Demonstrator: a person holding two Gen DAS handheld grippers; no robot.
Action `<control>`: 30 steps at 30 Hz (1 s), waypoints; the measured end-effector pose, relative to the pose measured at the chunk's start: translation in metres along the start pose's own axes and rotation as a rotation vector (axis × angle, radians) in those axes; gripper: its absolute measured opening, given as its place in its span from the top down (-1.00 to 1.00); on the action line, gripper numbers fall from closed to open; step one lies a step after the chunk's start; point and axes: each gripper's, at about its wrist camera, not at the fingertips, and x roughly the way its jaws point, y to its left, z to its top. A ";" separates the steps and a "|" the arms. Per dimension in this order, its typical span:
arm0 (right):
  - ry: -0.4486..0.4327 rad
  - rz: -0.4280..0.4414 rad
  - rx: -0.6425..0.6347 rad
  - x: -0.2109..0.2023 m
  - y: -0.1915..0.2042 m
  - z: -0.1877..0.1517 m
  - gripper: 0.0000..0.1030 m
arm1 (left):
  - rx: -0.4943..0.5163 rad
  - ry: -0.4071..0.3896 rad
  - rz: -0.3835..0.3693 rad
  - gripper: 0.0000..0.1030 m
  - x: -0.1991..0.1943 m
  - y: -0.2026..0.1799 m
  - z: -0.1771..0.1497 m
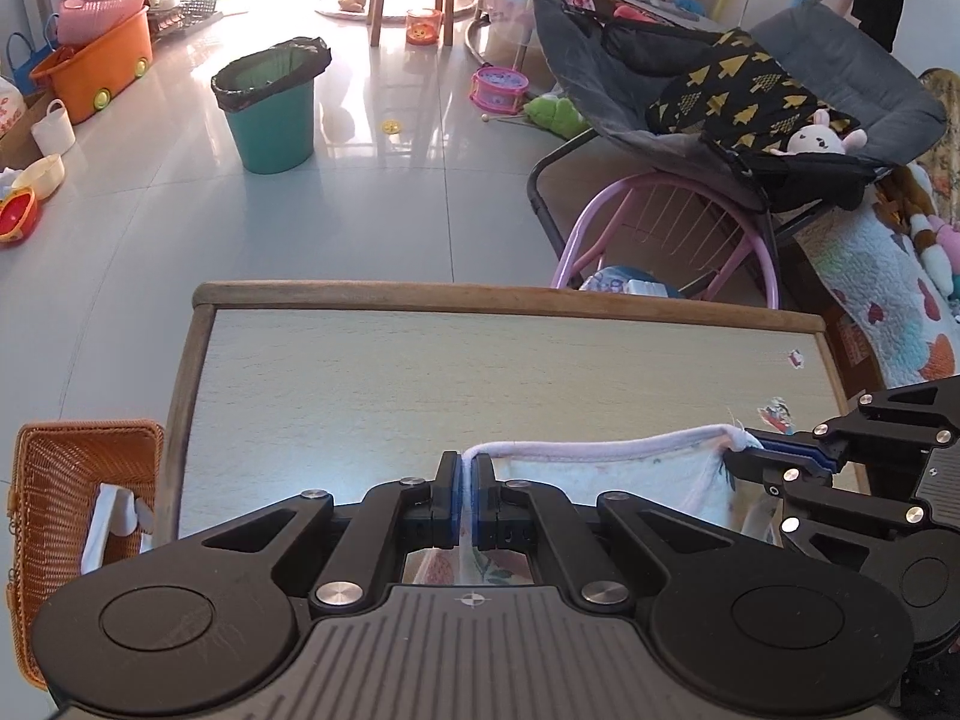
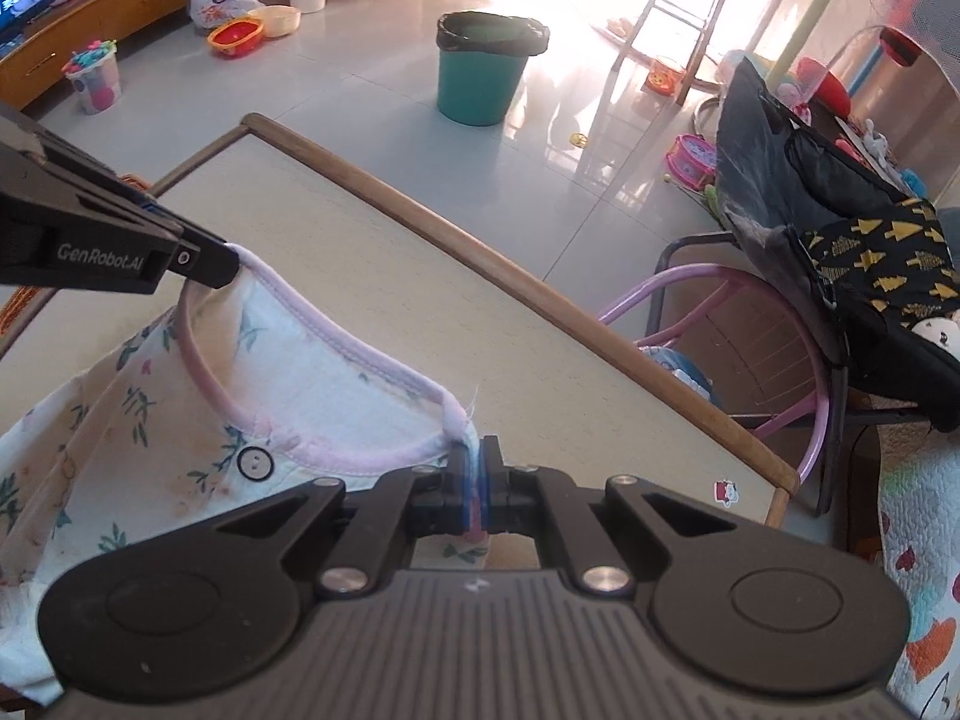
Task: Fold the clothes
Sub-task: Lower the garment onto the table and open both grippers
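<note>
A small floral garment [image 2: 150, 396] with pink trim hangs above the near edge of the table [image 1: 420, 372], its neckline stretched between two claws. The left gripper [image 1: 466, 468] is clamped tight on the trim; the right gripper [image 2: 477, 462], at its 3 o'clock, pinches the other corner, likely to spread it flat. A wicker basket [image 1: 54, 480] sits at 9 o'clock.

Left claw [image 1: 466, 483], right claw [image 2: 477, 471]: matte black linkages, silver screws, blue pads, ribbed grey housing, "GenRobot.AI" lettering.
</note>
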 end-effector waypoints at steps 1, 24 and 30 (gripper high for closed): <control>0.002 -0.002 0.003 0.003 -0.001 0.000 0.94 | 0.005 0.002 0.004 0.94 0.005 -0.001 0.001; -0.003 -0.025 0.068 0.039 -0.011 -0.006 0.90 | -0.009 0.037 0.022 0.82 0.050 0.006 -0.009; -0.042 0.003 0.161 0.028 -0.024 -0.006 0.56 | -0.115 -0.009 0.014 0.48 0.036 0.024 -0.006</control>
